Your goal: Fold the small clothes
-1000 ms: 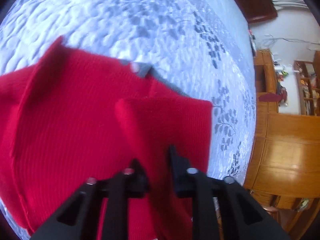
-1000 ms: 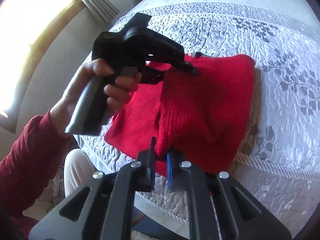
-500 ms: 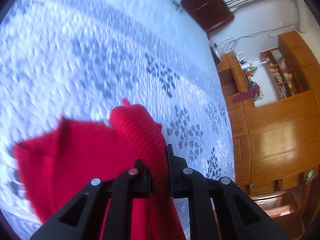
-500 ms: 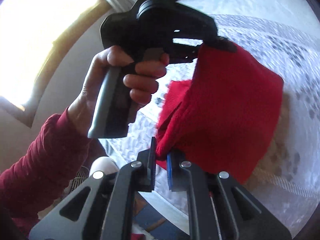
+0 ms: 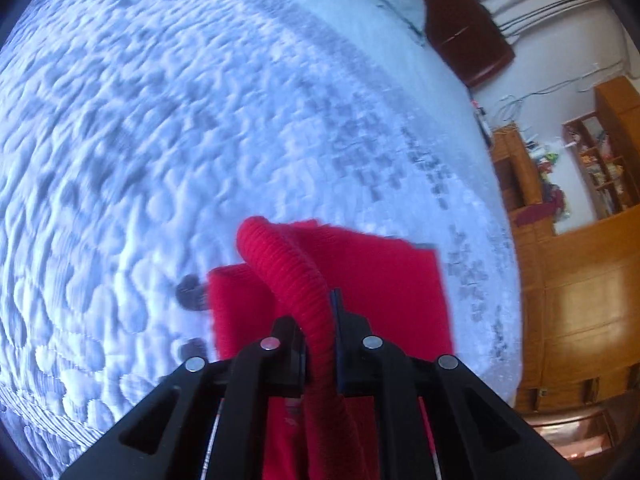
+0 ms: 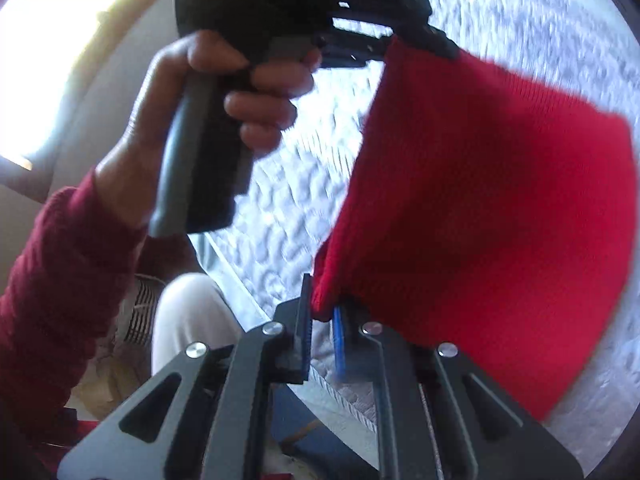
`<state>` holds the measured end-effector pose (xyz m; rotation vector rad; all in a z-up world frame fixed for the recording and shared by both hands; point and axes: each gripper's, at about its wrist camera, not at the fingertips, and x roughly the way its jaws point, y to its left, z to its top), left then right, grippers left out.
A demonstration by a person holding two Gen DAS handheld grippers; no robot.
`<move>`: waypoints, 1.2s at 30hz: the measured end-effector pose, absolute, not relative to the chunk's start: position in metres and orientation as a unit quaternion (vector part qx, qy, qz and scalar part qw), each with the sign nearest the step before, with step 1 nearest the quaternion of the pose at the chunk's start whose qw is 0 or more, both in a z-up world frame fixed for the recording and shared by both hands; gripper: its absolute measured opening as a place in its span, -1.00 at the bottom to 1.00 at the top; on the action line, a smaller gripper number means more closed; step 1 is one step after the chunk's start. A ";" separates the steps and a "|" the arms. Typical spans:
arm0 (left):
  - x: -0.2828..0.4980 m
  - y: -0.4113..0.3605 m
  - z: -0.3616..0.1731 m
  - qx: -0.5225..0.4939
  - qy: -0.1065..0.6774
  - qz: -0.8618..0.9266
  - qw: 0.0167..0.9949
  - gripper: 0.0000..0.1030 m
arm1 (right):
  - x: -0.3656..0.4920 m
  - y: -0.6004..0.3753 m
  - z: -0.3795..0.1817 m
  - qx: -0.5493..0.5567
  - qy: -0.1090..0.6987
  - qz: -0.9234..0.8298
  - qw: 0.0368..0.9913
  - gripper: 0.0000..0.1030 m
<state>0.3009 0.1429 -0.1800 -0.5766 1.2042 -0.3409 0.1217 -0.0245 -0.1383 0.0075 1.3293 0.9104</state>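
While both grippers pinch the red knit (image 6: pixel 480 208), it hangs above the bed (image 5: pixel 160 140): left gripper (image 5: pixel 320 328) clamps a rolled edge, right gripper (image 6: pixel 320 316) grips a lower corner.

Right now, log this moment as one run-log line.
phase: mid-fold lift | left claw: shut on red knit garment | right claw: shut on its corner | garment: raised above quilted bedspread

Red knit garment (image 6: pixel 480 208), folded, held aloft
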 end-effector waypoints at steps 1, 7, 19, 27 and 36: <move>0.300 0.146 -0.188 -0.266 0.558 -0.151 0.771 -0.82 | 0.123 -0.021 -0.145 -0.002 0.599 0.404 0.691 -0.85; 0.289 0.155 -0.199 -0.290 0.559 -0.144 0.763 -0.65 | 0.122 -0.021 -0.159 0.000 0.614 0.403 0.679 -0.51; 0.171 0.138 -0.179 -0.279 0.586 -0.159 0.744 -0.13 | 0.106 -0.161 -0.112 0.029 0.558 0.271 0.784 0.12; 0.126 0.129 -0.194 -0.261 0.599 -0.145 0.743 -0.22 | 0.113 -0.198 -0.160 0.144 0.616 0.241 0.736 0.12; 0.135 0.113 -0.175 -0.225 0.599 -0.148 0.754 -0.47 | 0.121 -0.166 -0.170 0.093 0.627 0.243 0.734 -0.75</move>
